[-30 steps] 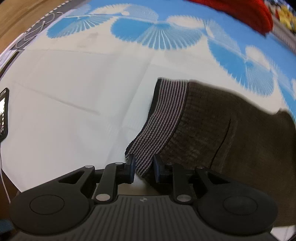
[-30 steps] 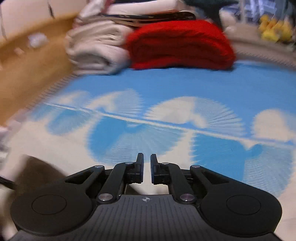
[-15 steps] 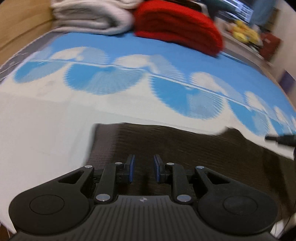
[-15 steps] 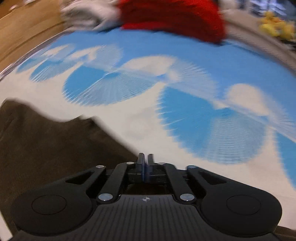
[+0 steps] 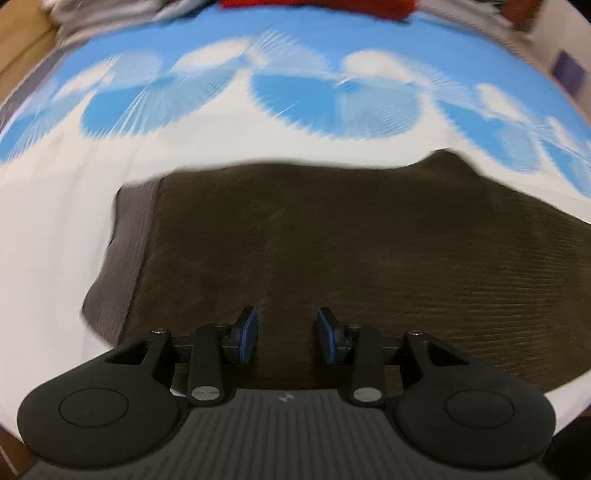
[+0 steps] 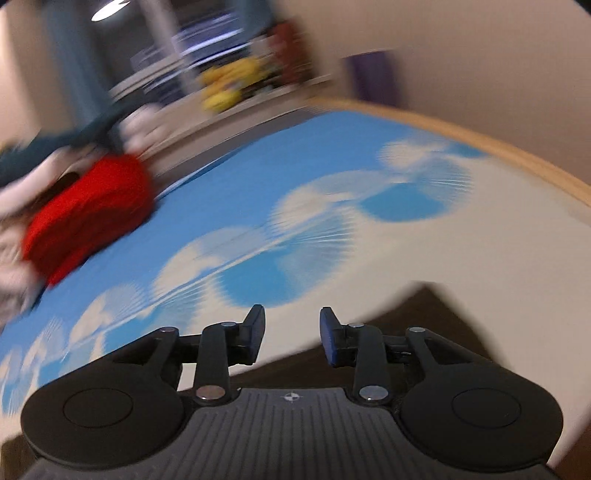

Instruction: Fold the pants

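Left gripper (image 5: 287,334): jaws spread wide, nothing between the blue pads (image 5: 248,332). I see it hanging over the near part of the pants (image 5: 351,266); can't tell whether it touches the fabric.

Right gripper (image 6: 291,334): also spread wide, nothing pinched. It sits over the far edge of the pants (image 6: 424,321), left finger over bare sheet (image 6: 332,192), right finger over dark cloth. Contact not resolvable, frame is heavily motion-blurred.

Pants: dark brown ribbed knit, lying flat on the blue-and-white fan-print sheet (image 5: 74,206). In the left wrist view they fill the middle, grey striped waistband (image 5: 122,254) on the left edge, body running off to the right. One raised corner (image 5: 448,157) on the far right edge.

Containers: none that I can make out. At the far end of the sheet there's a folded red item (image 6: 88,218) with pale folded laundry (image 5: 122,11) beside it, both blurred. Yellow things (image 6: 232,90) on a ledge behind, too smeared to identify. Wooden frame edge (image 6: 517,158) along the right side of the sheet.
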Tool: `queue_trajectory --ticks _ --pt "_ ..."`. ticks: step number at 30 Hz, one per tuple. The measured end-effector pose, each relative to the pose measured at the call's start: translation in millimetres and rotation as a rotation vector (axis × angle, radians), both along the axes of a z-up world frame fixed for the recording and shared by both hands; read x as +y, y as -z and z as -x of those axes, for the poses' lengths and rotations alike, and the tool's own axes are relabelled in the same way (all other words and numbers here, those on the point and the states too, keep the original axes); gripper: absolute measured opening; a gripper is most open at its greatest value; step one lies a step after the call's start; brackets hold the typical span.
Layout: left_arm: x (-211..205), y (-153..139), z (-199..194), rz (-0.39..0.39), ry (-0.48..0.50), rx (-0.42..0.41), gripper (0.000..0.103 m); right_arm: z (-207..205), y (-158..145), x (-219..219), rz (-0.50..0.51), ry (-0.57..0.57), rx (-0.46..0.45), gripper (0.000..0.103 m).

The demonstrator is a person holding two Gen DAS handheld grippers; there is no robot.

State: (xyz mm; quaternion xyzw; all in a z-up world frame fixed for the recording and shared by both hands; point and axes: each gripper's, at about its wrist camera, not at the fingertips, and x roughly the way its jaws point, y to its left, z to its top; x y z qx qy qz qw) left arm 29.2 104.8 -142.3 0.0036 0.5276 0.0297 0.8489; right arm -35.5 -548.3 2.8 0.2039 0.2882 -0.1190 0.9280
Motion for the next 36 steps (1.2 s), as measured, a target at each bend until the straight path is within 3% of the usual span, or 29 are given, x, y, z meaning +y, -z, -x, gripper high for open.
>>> queue_trajectory --ticks 3,5,9,12,14,18,20,23,24,25,30,33,36 --pt "-19 -14 12 0.007 0.054 -0.086 0.040 60 25 -57 -0.050 0.154 -0.003 0.039" --pt "-31 -26 19 0.025 0.065 -0.145 0.040 86 51 -85 -0.099 0.224 0.042 0.039" --pt "-59 -54 50 0.109 0.134 -0.265 0.040 114 92 -130 -0.205 0.321 0.117 0.041" --pt "-87 -57 69 0.132 0.208 -0.289 0.040 116 110 -143 -0.278 0.351 0.133 0.044" --pt "-106 -50 70 0.118 0.253 -0.273 0.040 110 123 -147 -0.342 0.367 0.145 0.047" --pt "-130 -33 65 -0.023 0.320 -0.275 0.040 93 142 -150 -0.479 0.381 0.149 0.052" --pt "-126 -26 57 -0.028 0.309 -0.262 0.040 87 147 -149 -0.493 0.410 0.175 0.055" --pt "-114 -19 49 -0.026 0.276 -0.249 0.040 74 144 -147 -0.474 0.438 0.168 0.054" --pt "-109 -20 49 -0.023 0.267 -0.249 0.040 71 143 -144 -0.460 0.443 0.174 0.040" --pt "-106 -24 51 -0.019 0.262 -0.251 0.040 69 142 -142 -0.444 0.448 0.182 0.033" --pt "-99 -26 47 -0.016 0.211 -0.242 0.040 70 123 -125 -0.378 0.451 0.140 0.027" --pt "-92 -28 45 -0.006 0.170 -0.235 0.040 65 90 -97 -0.262 0.414 0.078 0.026" --pt "-83 -31 46 0.010 0.134 -0.237 0.040 55 45 -40 -0.085 0.286 -0.031 0.026"
